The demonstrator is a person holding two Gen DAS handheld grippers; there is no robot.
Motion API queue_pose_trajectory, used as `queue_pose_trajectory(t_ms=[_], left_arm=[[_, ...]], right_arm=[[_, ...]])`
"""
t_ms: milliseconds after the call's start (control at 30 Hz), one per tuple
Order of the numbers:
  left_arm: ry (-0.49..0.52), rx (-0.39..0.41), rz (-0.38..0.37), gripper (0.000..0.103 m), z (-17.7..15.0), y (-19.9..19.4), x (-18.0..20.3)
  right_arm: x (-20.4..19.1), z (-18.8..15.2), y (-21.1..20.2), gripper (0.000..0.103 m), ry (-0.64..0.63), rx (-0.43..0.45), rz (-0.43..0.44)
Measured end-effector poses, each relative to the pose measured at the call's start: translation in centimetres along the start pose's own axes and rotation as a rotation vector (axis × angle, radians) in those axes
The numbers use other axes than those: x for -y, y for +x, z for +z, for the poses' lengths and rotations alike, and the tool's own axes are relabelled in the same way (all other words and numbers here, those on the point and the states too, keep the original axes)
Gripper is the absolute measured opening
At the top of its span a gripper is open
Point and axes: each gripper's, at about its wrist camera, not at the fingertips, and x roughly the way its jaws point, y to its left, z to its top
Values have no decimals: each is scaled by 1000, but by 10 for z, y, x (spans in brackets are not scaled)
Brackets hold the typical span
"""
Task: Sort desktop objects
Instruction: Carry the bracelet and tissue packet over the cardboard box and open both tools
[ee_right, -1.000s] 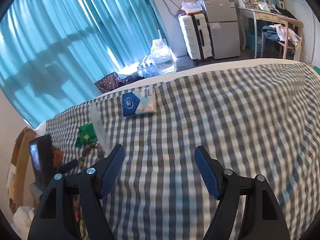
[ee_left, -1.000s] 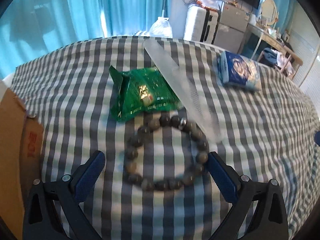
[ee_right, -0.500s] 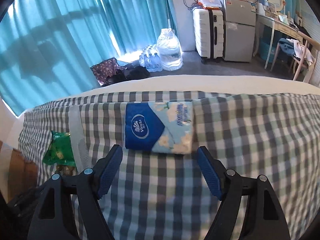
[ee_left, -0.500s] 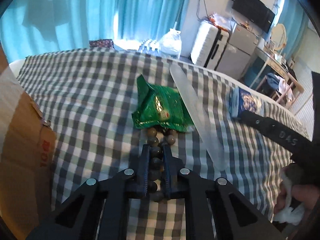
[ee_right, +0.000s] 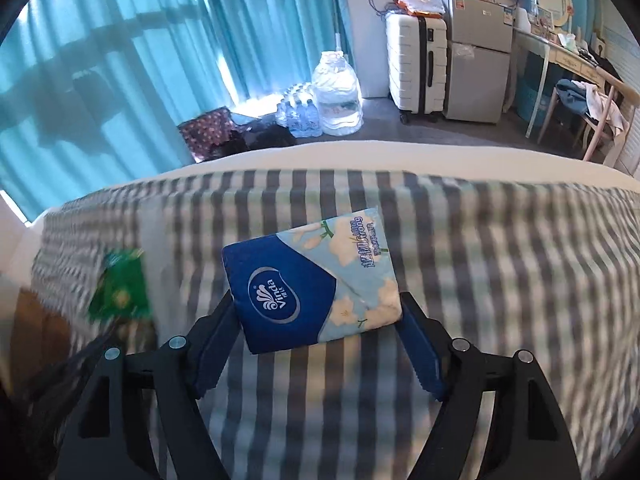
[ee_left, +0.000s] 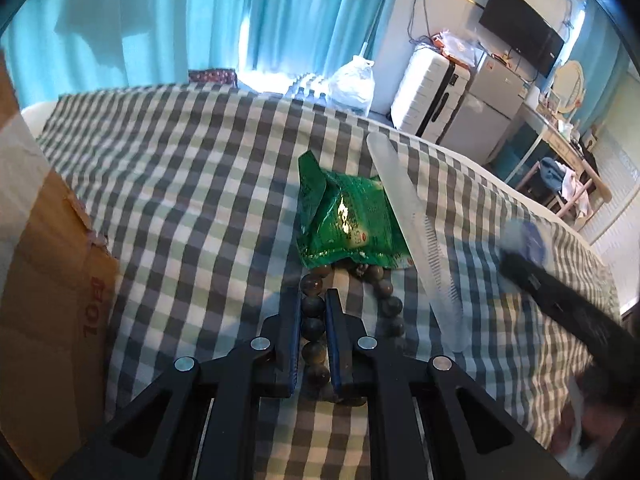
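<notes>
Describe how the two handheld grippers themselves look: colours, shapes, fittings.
Both match. The left gripper has black angular plastic arms with triangular cut-outs, round silver bolts at the joints, and two long narrow fingers lined with blue pads. The right gripper has the same black frame and silver bolts; its blue pads show a ridged, toothed edge. No cables or sleeves show.

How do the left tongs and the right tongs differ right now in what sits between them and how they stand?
The left tongs are shut narrow on the bead bracelet; the right tongs stand wide around the Vinda tissue pack, a small gap showing beside it. The bracelet is a loop of dark round beads, part trailing outside the left tongs; the pack is a flat blue-and-white packet. Both things lie on the checked cloth.
</notes>
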Motion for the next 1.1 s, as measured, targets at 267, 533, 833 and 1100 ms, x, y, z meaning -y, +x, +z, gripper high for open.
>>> queue_pose_trajectory(t_ms=[267, 533, 833, 1100], left_arm=[[18, -46, -50, 12, -5, 14, 0], [115, -25, -11, 11, -27, -53, 28], [167, 67, -95, 11, -22, -161, 62], [186, 171, -110, 11, -21, -250, 63]], right_arm=[[23, -49, -68, 76, 54, -11, 11], [21, -63, -137, 76, 34, 48, 17], [-3, -87, -210, 76, 12, 110, 61], [-41, -99, -269, 76, -42, 171, 102]])
